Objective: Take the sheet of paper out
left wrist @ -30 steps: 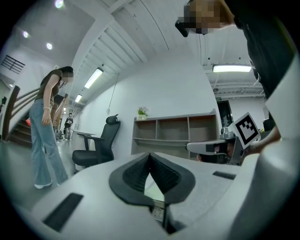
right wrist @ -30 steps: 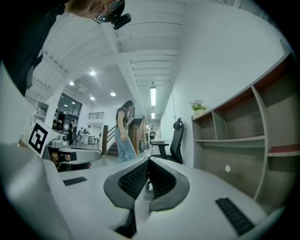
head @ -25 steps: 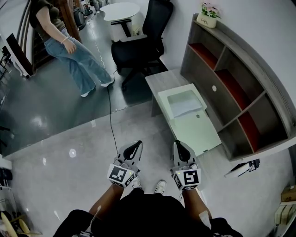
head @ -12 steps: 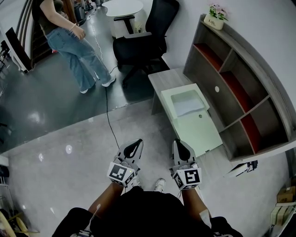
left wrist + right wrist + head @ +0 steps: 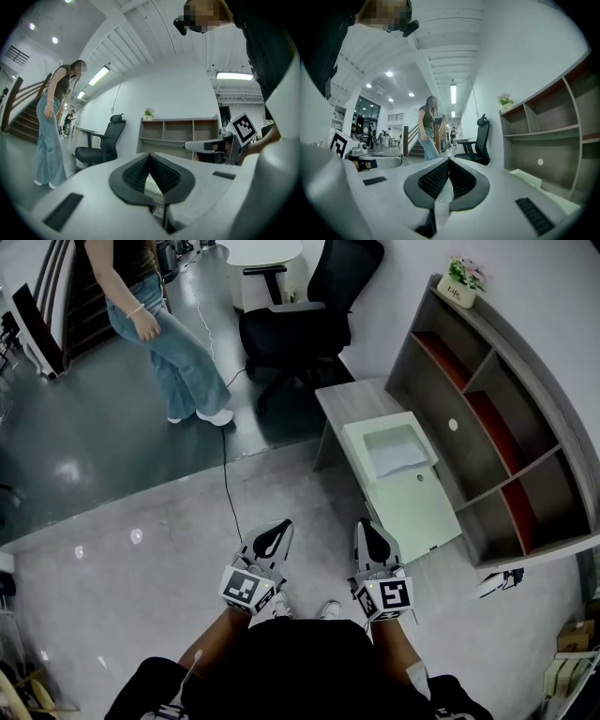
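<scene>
The step in hand reads as the approach, with nothing yet grasped; the left hand-held gripper [image 5: 274, 532] and the right hand-held gripper [image 5: 368, 530] are held side by side in front of the person's body, pointing level over the bare floor [image 5: 141, 549]; each one's own view shows its jaws clenched tip to tip with nothing between them. The sheet of paper [image 5: 398, 458] lies pale and flat in the recessed tray on top of a white machine [image 5: 417, 502], probably a printer, though the view from above is too small to be sure; the machine sits on a low grey bench [image 5: 352, 399] against the curved shelf unit [image 5: 497, 409], ahead and to the right of the right hand-held gripper and well apart from it. A black office chair [image 5: 309, 320] stands beyond the bench, and another person [image 5: 159, 324] stands off to the left, clear of the path. The next move, as I judge it, calls for closing in on the bench, releasing one pair of jaws, most handily the right, bringing them low to the sheet's free edge and pinching it; a thin sheet lying flat in a recess gives little to bite, so the angle of entry will matter.
</scene>
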A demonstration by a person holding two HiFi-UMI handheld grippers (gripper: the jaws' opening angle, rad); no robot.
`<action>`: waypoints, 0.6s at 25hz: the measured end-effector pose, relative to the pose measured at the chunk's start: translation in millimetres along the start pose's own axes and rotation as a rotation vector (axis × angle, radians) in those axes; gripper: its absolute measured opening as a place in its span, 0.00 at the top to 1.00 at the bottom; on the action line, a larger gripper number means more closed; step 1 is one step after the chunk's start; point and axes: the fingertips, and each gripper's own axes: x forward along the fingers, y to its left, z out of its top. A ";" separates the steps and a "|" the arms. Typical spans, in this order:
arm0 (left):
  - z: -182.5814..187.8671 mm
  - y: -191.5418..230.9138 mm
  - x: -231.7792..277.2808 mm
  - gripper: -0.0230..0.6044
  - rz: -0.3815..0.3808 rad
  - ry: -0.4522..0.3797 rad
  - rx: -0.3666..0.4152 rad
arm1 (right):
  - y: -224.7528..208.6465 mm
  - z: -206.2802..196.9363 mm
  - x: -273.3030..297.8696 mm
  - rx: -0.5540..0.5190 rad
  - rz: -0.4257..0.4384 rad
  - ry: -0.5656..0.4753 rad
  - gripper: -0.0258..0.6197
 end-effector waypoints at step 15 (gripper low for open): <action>2.8 35.3 14.0 0.95 -0.032 -0.007 0.011 | -5.1 -5.0 28.8 0.020 -0.075 -0.003 0.93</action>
